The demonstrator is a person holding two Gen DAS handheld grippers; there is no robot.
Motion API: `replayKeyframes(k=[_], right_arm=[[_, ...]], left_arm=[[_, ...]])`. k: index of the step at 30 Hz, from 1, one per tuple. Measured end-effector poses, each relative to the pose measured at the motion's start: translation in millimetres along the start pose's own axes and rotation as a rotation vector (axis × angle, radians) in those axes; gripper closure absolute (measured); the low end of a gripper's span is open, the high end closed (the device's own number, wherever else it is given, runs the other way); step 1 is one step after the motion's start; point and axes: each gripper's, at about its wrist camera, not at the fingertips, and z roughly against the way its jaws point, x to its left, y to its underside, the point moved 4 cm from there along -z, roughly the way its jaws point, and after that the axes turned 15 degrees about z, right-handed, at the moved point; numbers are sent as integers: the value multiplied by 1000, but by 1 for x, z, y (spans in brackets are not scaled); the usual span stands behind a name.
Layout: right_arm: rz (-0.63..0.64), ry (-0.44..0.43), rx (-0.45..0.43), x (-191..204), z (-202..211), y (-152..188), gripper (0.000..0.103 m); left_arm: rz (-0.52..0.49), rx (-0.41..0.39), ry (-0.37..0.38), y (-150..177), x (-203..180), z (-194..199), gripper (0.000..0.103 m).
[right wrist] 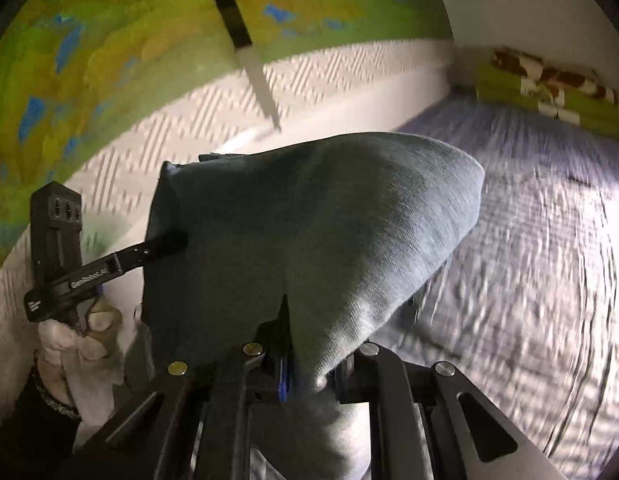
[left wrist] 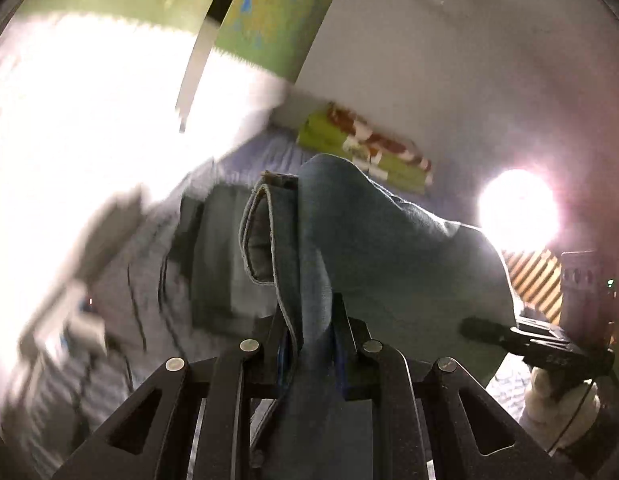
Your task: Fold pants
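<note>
grey quilted bed [right wrist: 529, 240] | blue-grey pants [right wrist: 309, 220] bunched, lifted | left gripper [left wrist: 309, 344] and right gripper [right wrist: 309, 360] fingers clamped on pants

Blue-grey pants [right wrist: 329, 216], lilac ribbed bedspread [right wrist: 529, 240], green-yellow mottled wall hanging [right wrist: 89, 60].

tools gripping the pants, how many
2. The left tool is shut on the pants by a hemmed edge; the right tool pinches the raised fold. Neither grasp looks hidden.

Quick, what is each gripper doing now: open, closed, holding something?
Left gripper: closed on the pants.
Right gripper: closed on the pants too.
</note>
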Motion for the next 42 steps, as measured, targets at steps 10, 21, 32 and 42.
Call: replayKeyframes(k=[10,21,32,42], right_arm=[[22,32,-84,-54,-69,-103,90],[-20,48,23,-120,-203,-122,89],[-134,168,97,-177,-212,-91,69],[-183,9,224,-124,-221,-21,58]], left_arm=[[-19,-89,-62,-119,5,-67,85],[107,-5,-164,-155,81,-195,78],[27,-36,-255,-138,82,-191,61],[-120,191,-279,-59,60,-219,53]])
